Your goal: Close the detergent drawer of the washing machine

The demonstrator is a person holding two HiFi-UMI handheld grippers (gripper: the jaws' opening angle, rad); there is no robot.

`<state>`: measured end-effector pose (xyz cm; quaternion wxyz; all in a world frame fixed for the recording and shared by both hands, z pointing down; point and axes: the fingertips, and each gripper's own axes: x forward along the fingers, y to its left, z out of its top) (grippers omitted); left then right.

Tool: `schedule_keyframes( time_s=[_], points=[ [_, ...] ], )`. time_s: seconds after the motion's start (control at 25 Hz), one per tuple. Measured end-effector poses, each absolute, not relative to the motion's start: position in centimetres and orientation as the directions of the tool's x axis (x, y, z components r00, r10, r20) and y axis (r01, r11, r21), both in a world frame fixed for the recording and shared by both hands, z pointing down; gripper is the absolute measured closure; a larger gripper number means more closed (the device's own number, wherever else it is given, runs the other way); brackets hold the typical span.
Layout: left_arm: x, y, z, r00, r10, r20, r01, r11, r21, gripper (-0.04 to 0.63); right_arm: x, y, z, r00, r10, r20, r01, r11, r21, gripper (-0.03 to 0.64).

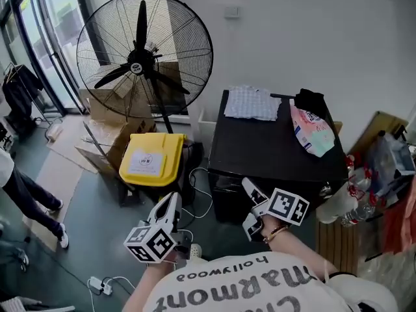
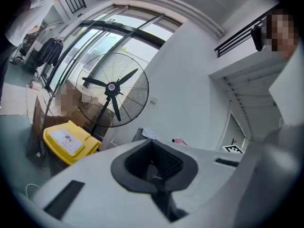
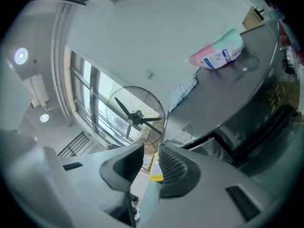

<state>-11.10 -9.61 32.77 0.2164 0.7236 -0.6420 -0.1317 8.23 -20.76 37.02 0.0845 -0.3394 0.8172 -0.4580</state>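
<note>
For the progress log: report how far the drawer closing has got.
Done: nothing confirmed; the drawer on the washing machine front cannot be made out. In hand: nothing; left gripper shut and empty, right gripper slightly open and empty, neither touching the machine. Left: confirm, then push the drawer shut.

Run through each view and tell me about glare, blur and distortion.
Head view: even daylight, sharp, window bright at left. Left gripper view: fisheye bows the window frames, corners dark, left gripper soft near the lens. Right gripper view: tilted, fisheye, ceiling lamp flares, sheen on the washing machine top.
</note>
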Motion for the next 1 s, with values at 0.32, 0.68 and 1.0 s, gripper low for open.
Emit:
schedule_keyframes(
  time_s=[0.32,0.68,1.0],
  points=[
    [-7.8,-5.6,30.0,0.112,-0.993,0.048,-0.891,-0.079,0.448,0.588,11.2,-19.4,32.5,-0.760,-0.647,0.055,-0.449,0.463,-0.764,0.549],
    [-8.3,-3.9,28.2,0.084,-0.996,0.034,-0.931,-0.066,0.360,0.588,10.3,-17.9,30.5,-0.768,-0.638,0.056,-0.516,0.565,-0.643,0.558],
    [-9.7,-2.6,27.2,0.086,-0.996,0.033,-0.931,-0.068,0.359,0.588,8.3,-14.9,29.0,-0.775,-0.624,0.100,-0.572,0.624,-0.533,0.558]
  ],
)
